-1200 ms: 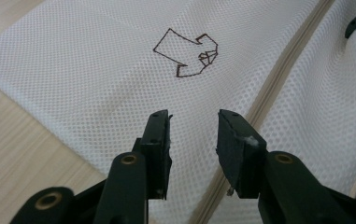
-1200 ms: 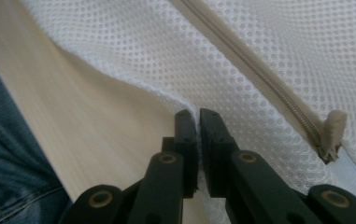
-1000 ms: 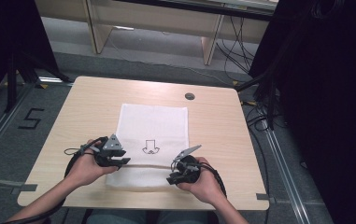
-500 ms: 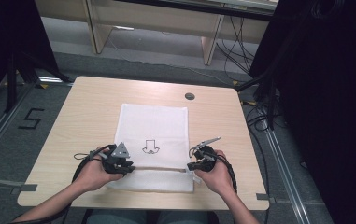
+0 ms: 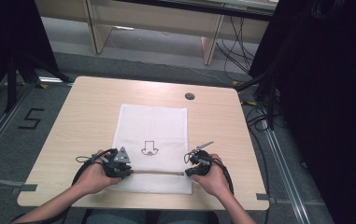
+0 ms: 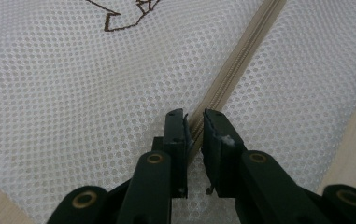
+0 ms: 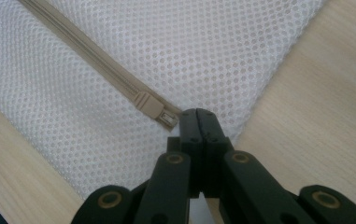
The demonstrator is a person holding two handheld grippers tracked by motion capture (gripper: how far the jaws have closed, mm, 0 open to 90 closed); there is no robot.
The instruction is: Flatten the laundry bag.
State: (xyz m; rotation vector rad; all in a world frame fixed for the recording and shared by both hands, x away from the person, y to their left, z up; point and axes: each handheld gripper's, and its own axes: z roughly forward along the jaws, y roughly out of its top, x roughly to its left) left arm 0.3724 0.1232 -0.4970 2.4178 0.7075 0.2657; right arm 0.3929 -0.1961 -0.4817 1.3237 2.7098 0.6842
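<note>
Table: the light wooden table (image 5: 82,116) I work at, pale grain, rounded corners.
Grommet: a dark round cable hole (image 5: 189,96) near its far edge, right of the middle.
On it: a white mesh bag (image 5: 152,126) lies flat at the middle, reaching to my near edge.
Bag detail: a beige zipper (image 5: 159,172) runs across its near end.

The high view looks forward and down on the whole bench (image 5: 87,112); each tool's camera sits close above the mesh bag (image 5: 152,121), looking along its jaws, both sharing its beige zip (image 6: 241,56)
</note>
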